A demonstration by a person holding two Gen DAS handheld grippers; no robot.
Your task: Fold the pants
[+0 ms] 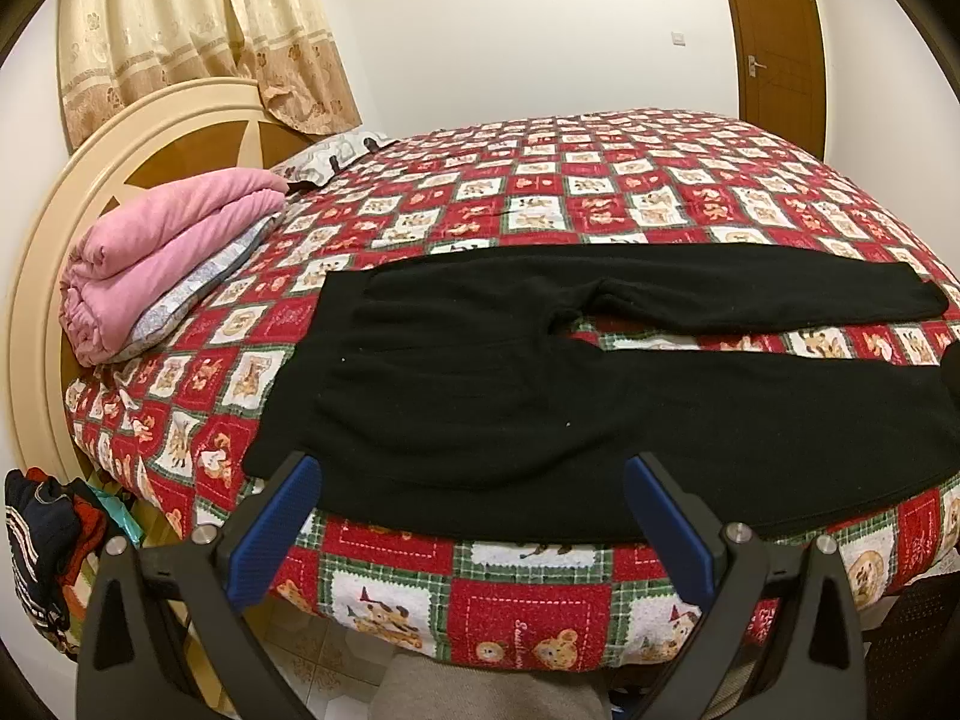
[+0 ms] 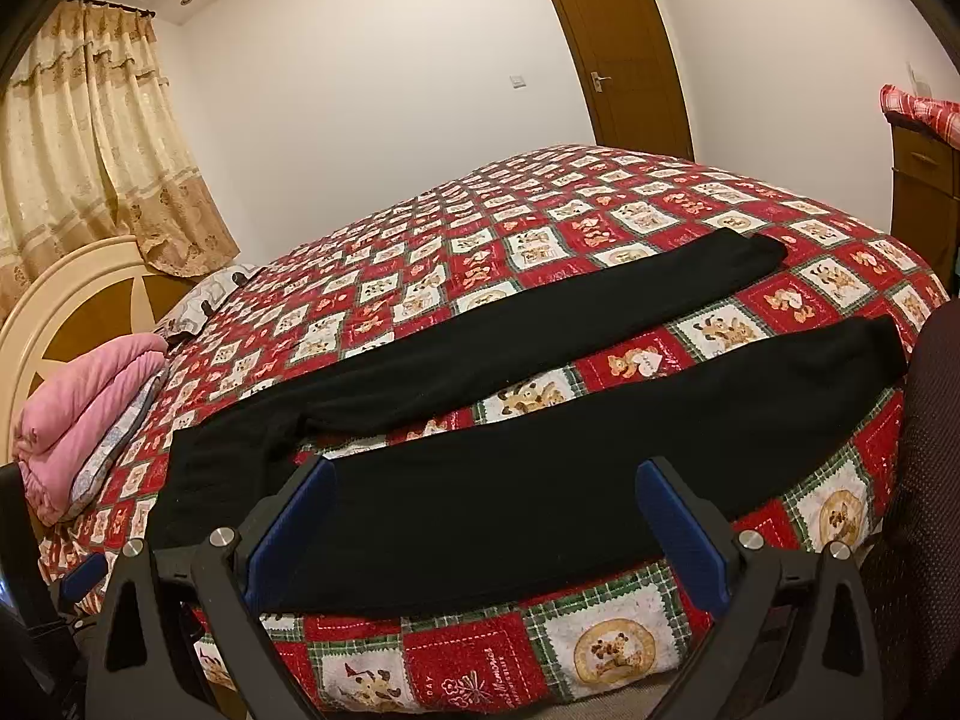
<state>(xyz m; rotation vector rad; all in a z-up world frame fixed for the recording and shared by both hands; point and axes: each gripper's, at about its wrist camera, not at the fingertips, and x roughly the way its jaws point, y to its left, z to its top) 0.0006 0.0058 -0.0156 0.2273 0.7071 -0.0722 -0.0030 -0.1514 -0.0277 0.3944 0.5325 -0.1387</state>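
- While the black pants (image 1: 480, 372) lie flat on the bed (image 1: 600, 192), legs spread apart in a V, we hold both tools at the near edge.
- Our left tool (image 1: 471, 510) gapes wide over the waist end, gripping nothing.
- Our right tool (image 2: 486, 510) is also wide open and empty, hovering over the nearer leg (image 2: 600, 450).
- We see a folded pink blanket (image 1: 162, 264) by the headboard (image 1: 36, 276), well apart from the pants.

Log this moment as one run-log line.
pants flat on bed, unfolded | left gripper open | right gripper open | nothing held
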